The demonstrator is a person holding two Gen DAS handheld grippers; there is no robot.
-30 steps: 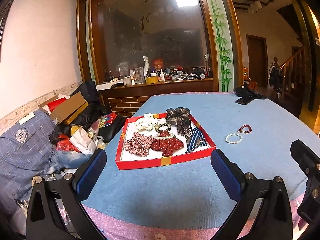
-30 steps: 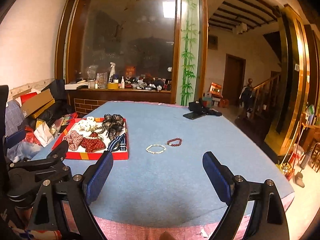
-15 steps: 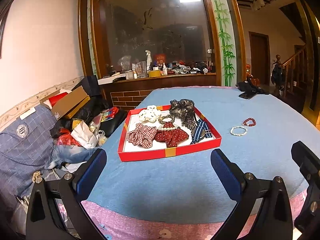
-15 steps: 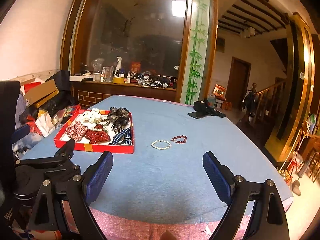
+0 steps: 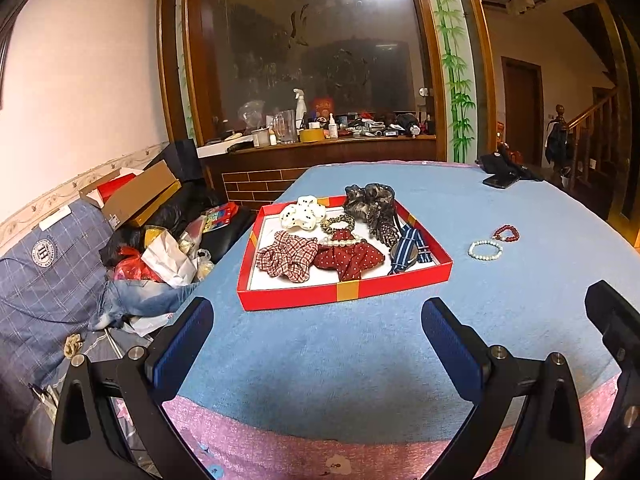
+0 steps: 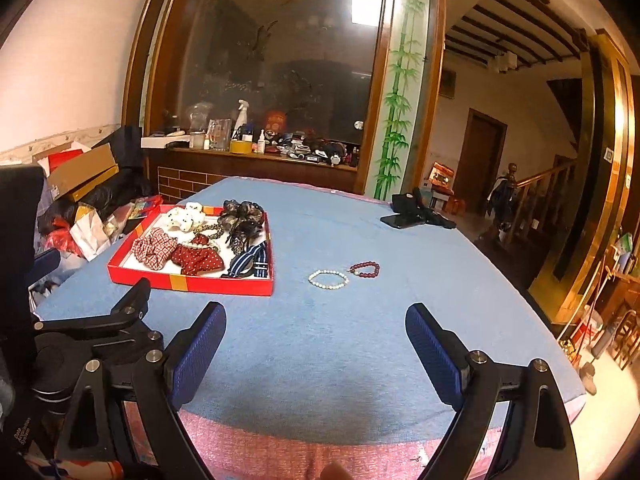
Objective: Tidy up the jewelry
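Gaping wide, both grippers empty; beaded white bracelet (image 6: 328, 279), red bracelet (image 6: 365, 270) beside fabric-filled cardboard tray (image 5: 344, 292).

The clutter of small bottles and boxes (image 5: 360, 126) on the wooden ledge is too small to identify; a dark scrunchie (image 6: 244, 216) partly hides the striped band (image 6: 250, 262).

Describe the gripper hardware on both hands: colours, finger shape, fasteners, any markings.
Both match: the left gripper and right gripper have matte black angular frames with triangular cut-outs, silver round bolt heads, and flat rectangular fingers faced with ribbed dark-blue pads. No cables or sleeves show. The right wrist view shows small gold lettering on the left unit's body; I can't read it.
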